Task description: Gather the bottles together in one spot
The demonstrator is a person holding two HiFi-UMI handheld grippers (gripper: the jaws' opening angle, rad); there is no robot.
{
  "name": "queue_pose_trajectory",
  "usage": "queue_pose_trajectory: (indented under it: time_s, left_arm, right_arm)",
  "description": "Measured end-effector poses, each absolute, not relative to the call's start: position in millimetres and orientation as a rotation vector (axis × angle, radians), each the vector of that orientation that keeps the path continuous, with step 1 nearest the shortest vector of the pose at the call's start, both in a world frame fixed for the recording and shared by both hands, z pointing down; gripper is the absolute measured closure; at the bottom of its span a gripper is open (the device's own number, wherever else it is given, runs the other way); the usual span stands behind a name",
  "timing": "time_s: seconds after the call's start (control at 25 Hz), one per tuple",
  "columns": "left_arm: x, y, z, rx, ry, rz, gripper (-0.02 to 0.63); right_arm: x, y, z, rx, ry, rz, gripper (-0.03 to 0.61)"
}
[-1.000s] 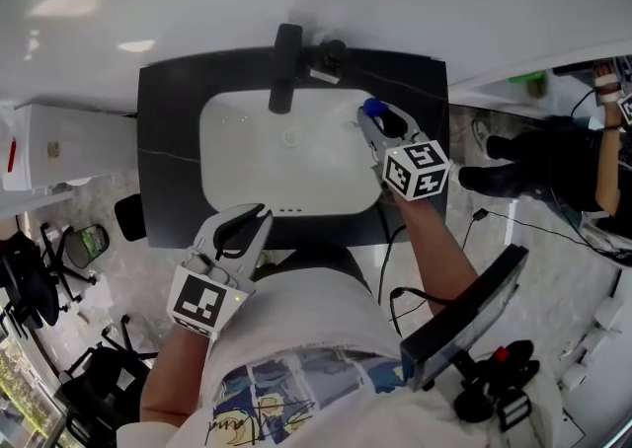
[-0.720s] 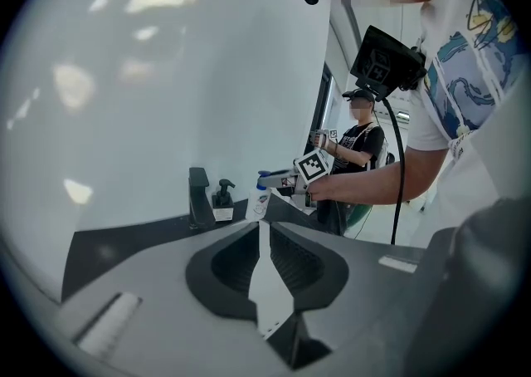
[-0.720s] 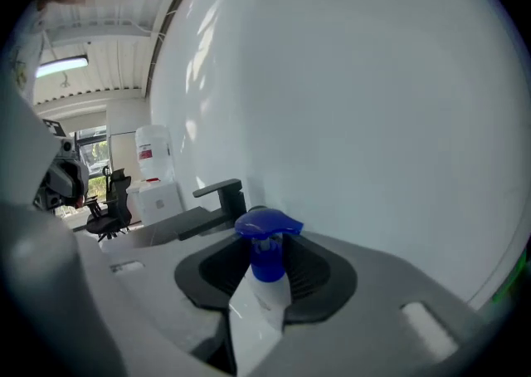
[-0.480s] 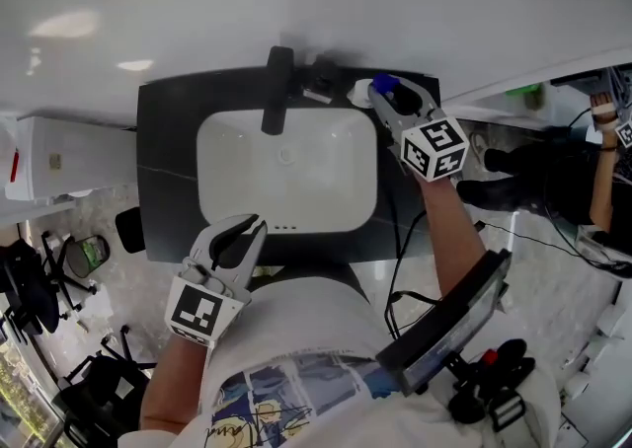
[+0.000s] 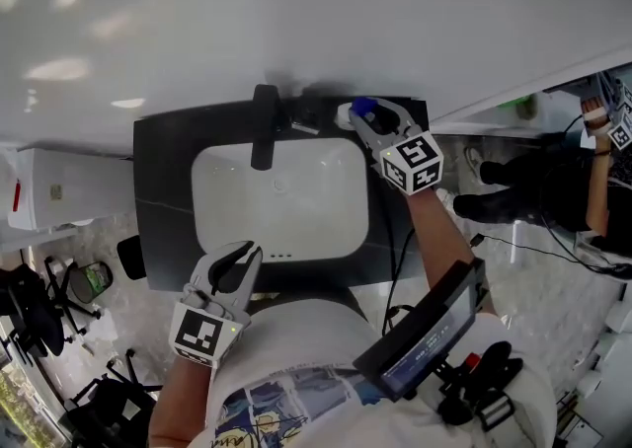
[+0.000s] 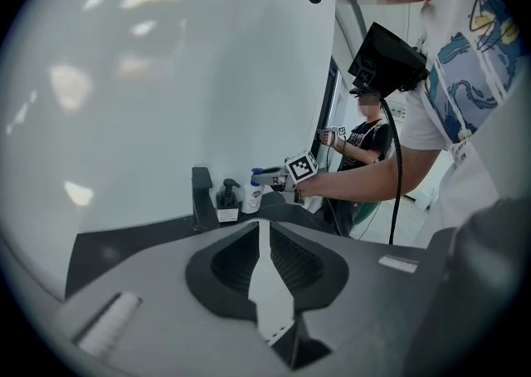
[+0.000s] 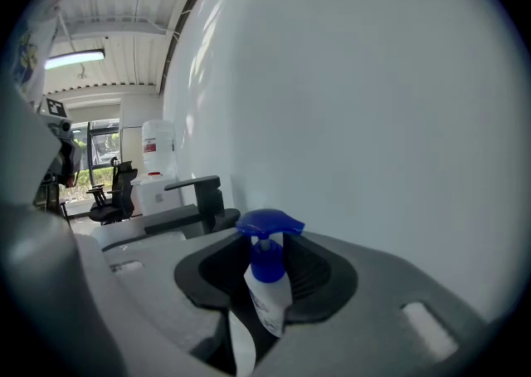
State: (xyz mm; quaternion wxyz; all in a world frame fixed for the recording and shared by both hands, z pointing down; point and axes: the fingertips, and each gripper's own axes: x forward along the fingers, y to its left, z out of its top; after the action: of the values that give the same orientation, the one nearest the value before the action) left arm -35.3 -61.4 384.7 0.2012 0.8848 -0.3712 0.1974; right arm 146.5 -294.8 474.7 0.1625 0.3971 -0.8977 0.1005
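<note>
Two bottles (image 6: 228, 199) — blue-capped bottle (image 7: 267, 288) pinched in right gripper (image 5: 370, 122) fingers; left gripper (image 6: 262, 224) fingers together.

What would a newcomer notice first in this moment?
A white bottle with a blue pump sits clamped in the right gripper, at the back right corner of the black counter. A white sink fills the counter's middle, and the left gripper hangs empty at its front edge.

Your right gripper (image 7: 265, 261) has matt grey plastic jaws; between them, the pump bottle (image 7: 269, 307) is smooth white plastic with a smooth blue top. To its left, the faucet (image 7: 195, 195) is matt black.
</note>
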Motion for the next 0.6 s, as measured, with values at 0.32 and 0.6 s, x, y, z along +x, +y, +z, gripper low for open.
queue_pose_trajectory:
  time_s: [0.32,0.6]
  left_arm:
    - [-28.4,-63.0,379.8,2.509,-1.005,0.529,0.574]
    - [-28.5,-60.4,383.6,2.526,-0.995,0.542,0.572]
  right_arm:
    - [152.7,-297.0,484.7,1.185,-2.513,0.253,0.363]
    - [167.8,-284.6,498.3,1.252,-2.448,0.291,0.328]
